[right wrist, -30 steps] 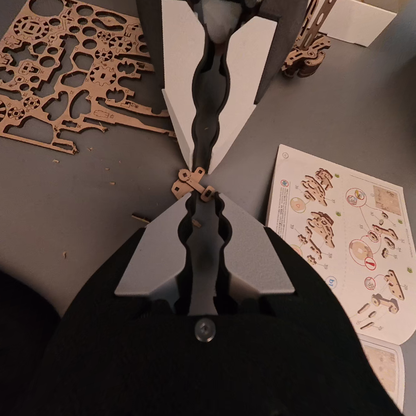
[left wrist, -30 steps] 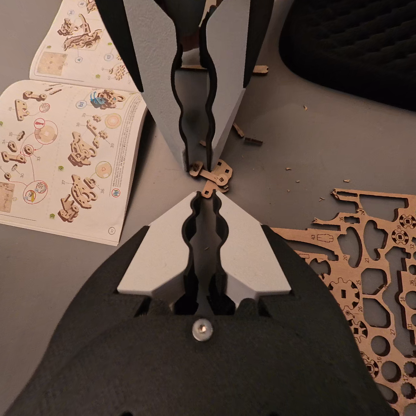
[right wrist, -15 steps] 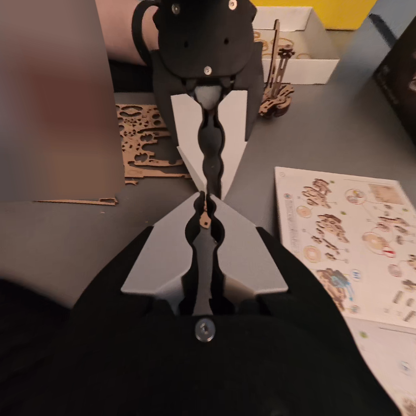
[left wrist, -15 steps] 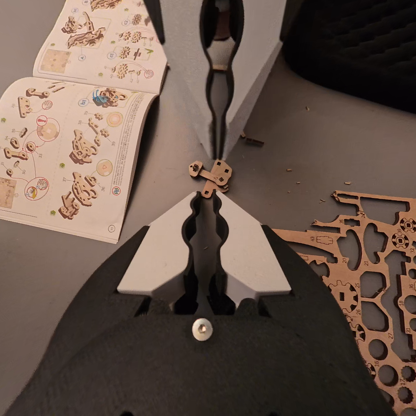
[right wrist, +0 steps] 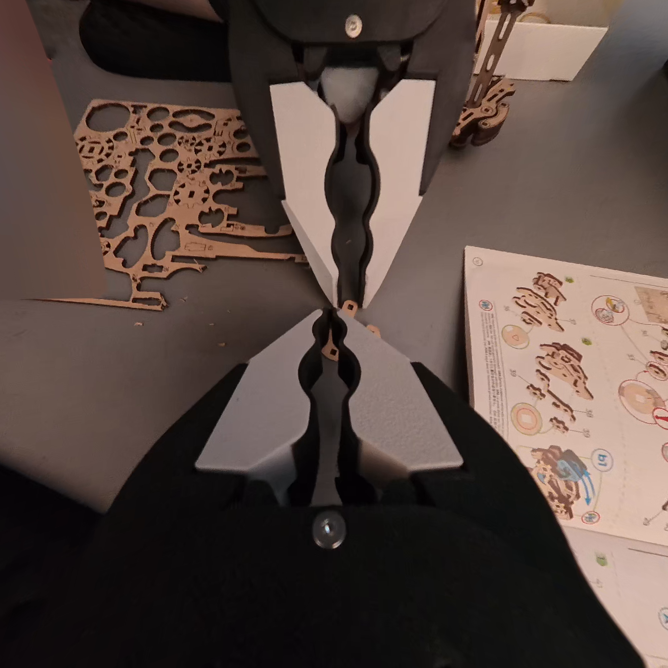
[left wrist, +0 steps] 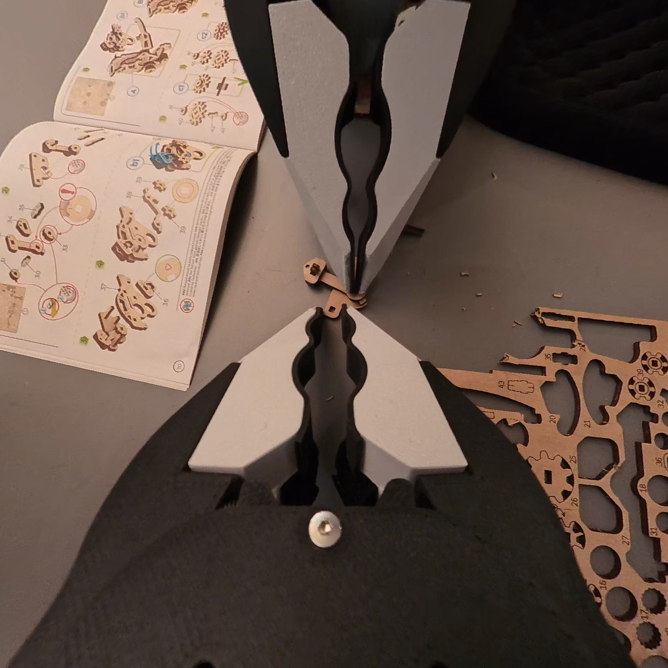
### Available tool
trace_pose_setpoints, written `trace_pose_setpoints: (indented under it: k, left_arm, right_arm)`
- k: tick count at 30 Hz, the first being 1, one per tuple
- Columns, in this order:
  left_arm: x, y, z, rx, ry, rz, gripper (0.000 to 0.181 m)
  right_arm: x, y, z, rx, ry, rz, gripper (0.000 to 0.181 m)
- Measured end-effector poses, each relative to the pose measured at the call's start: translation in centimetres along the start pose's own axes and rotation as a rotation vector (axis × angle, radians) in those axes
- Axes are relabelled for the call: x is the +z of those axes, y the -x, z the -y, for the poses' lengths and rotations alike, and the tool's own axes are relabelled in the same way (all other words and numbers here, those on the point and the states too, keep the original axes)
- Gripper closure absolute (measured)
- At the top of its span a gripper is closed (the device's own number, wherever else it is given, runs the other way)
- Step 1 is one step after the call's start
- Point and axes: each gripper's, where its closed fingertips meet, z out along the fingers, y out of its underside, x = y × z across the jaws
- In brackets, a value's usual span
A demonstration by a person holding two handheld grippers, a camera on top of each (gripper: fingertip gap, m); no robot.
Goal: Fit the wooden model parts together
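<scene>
Opposed close wrist views, shared tabletop (left wrist: 506, 253)

Counts, both views. Grippers: two, left gripper (left wrist: 332, 313) at lower centre of the left view and right gripper (left wrist: 356, 285) at top centre. Linked wooden parts (left wrist: 334, 287): one small cluster at frame centre; piece count unclear. Cut-out sheets: one sheet (left wrist: 592, 452), right edge. Booklets: one booklet (left wrist: 108, 231), upper left. Built models: one model (right wrist: 482, 112), upper right of the right view. White boxes: one box (right wrist: 542, 47), upper right.

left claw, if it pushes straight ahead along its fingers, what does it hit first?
Probably the small wooden linkage pinched at its tips, then right behind it the right claw, which points back at the left claw tip to tip. Depth is unclear.
</scene>
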Motion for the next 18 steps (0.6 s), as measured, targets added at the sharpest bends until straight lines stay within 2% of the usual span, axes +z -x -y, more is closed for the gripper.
trace_pose_setpoints:
  k: [8,12,18]
  left_arm:
    - [0.0,0.0,0.0,-0.003,-0.001,0.0,0.173]
    - [0.0,0.0,0.0,-0.004,-0.003,-0.001,0.173]
    - [0.0,0.0,0.0,-0.005,-0.003,-0.002,0.173]
  right_arm:
    - [0.0,0.0,0.1,-0.024,-0.008,-0.01,0.181]
    - [-0.7,-0.1,1.4,-0.028,-0.081,-0.021,0.181]
    - [0.0,0.1,0.0,-0.016,-0.009,0.002,0.181]
